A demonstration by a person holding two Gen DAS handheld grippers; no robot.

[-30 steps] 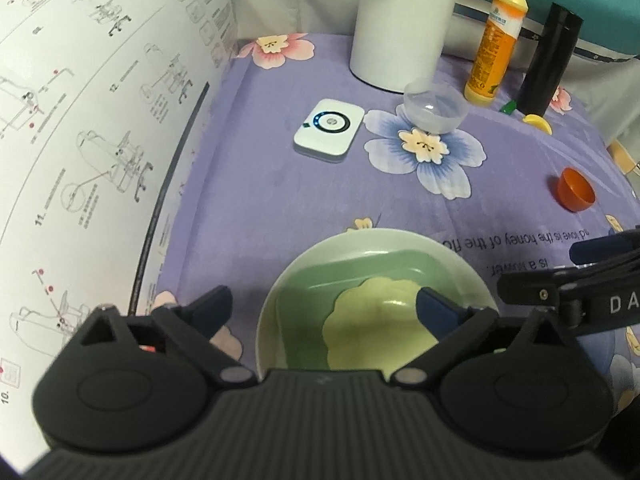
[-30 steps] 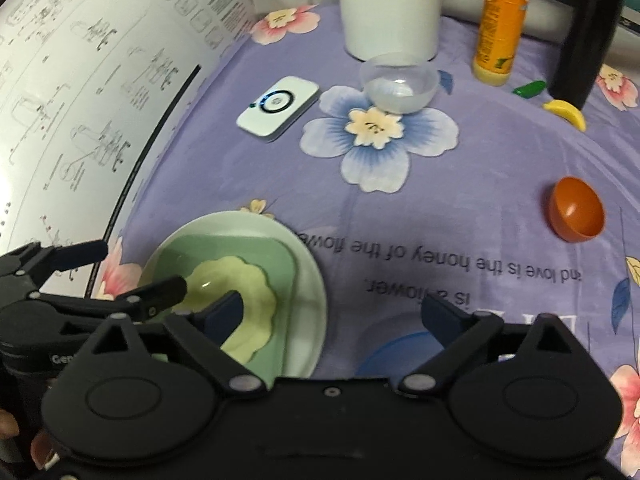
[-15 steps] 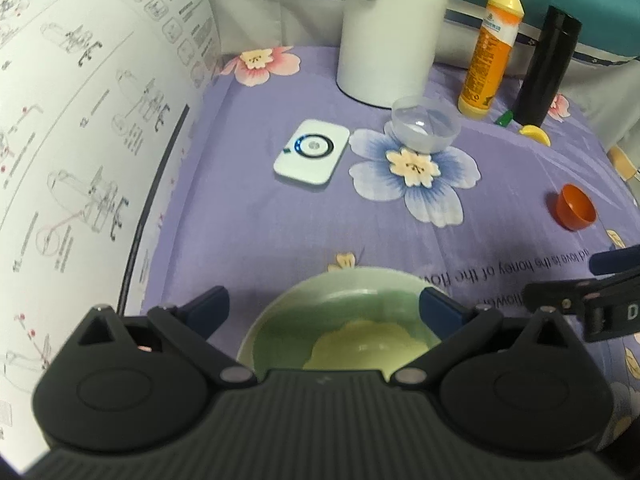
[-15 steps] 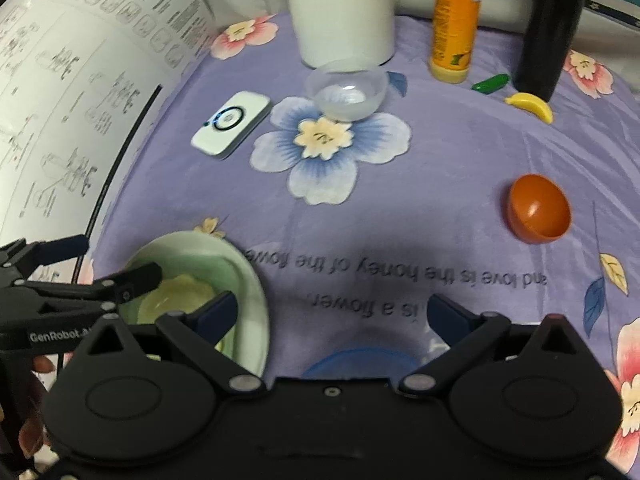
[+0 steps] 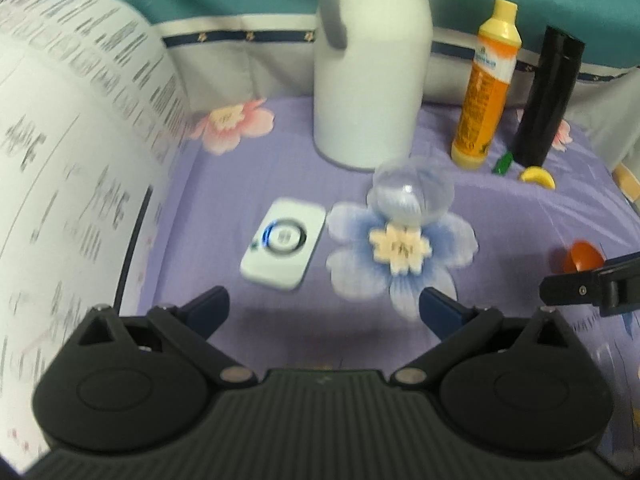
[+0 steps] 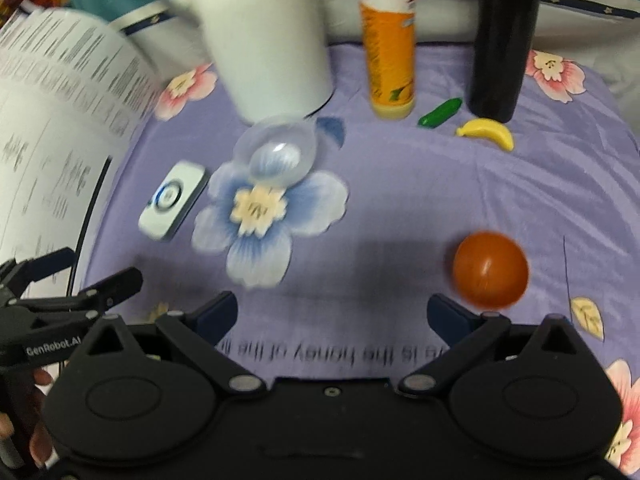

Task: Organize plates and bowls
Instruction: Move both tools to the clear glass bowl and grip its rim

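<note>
A clear plastic bowl stands on the purple flowered cloth, just in front of the white jug; the right wrist view also shows this clear bowl. An orange bowl lies tipped on its side, close ahead of the right gripper's right finger. My right gripper is open and holds nothing. My left gripper is open and empty above the cloth, and it appears as the left gripper at the left edge. The orange bowl is half hidden behind a right gripper finger. No plate is in view.
A white jug, an orange bottle and a black flask line the back. A toy banana, a green toy and a white device lie on the cloth. A curled instruction sheet rises at the left.
Both cameras have swung up and away from the green plate stack, which has dropped out of view below the grippers. Both grippers have stayed open. The frames now are motion-blurred.
</note>
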